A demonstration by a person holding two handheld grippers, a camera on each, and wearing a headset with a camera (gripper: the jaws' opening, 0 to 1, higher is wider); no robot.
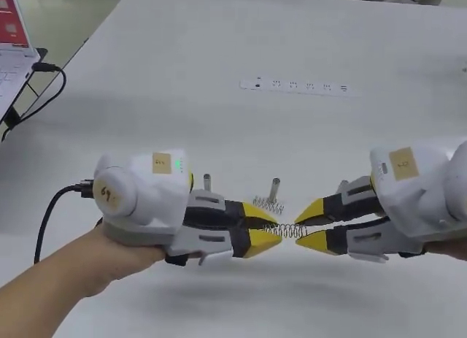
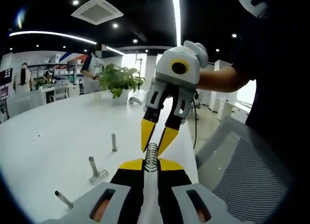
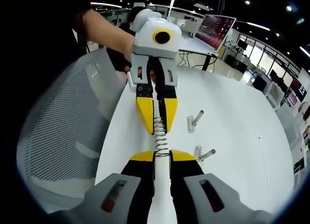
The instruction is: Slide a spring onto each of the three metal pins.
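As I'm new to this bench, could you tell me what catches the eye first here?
The left gripper and right gripper face each other tip to tip above the white table, both gripping one spring between them. Just behind, a metal pin stands upright with a loose spring lying beside it.

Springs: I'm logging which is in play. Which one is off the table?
The spring held in the air between the left tool and right tool; the other two springs lie on the table beside the pins.

table (image 1: 219,46) | power strip (image 1: 299,85) | pins (image 1: 275,186) (standing upright) | loose spring (image 1: 268,204)
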